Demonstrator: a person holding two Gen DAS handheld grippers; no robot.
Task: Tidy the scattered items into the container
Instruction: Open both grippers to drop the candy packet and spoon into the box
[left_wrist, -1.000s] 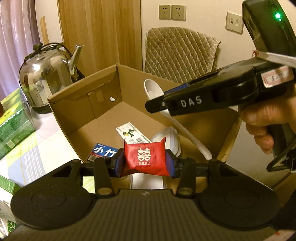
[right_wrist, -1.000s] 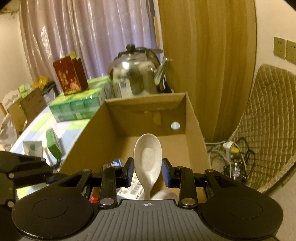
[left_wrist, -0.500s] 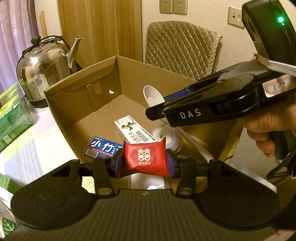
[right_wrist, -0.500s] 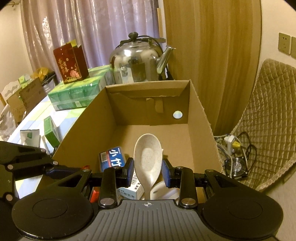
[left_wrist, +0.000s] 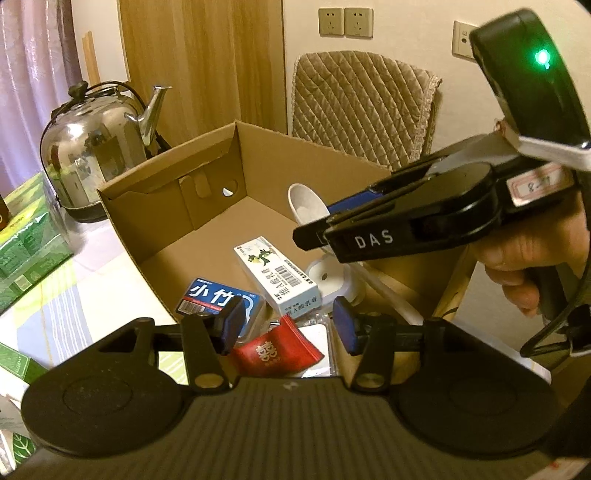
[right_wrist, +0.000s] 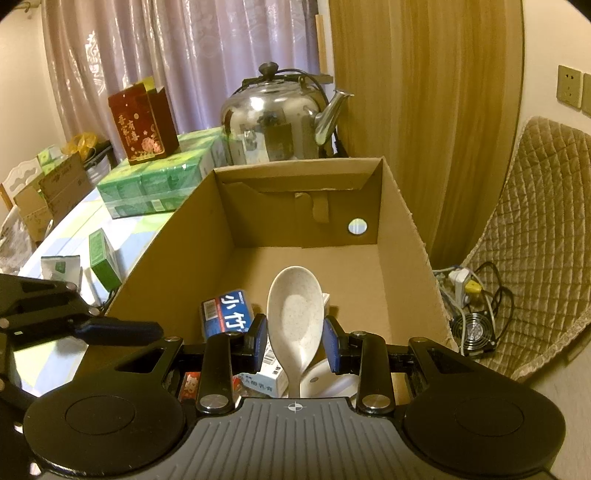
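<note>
Left wrist view, nearest first: left gripper (left_wrist: 286, 328), jaws spread wide, holding nothing; red packet (left_wrist: 275, 350) loose just below them, at the near end of the cardboard box (left_wrist: 155, 192). Beyond it: blue card (left_wrist: 218, 301), white carton (left_wrist: 280, 277), white round item (left_wrist: 327, 275), all on the box floor. Right gripper (right_wrist: 294, 339), jaws closed narrowly on the white spoon (right_wrist: 295, 317), bowl pointing forward over the box interior. Advice: lower the spoon close to the floor before letting go, clear of the carton. Farthest: steel kettle (right_wrist: 277, 118) on the desk (left_wrist: 44, 299).
</note>
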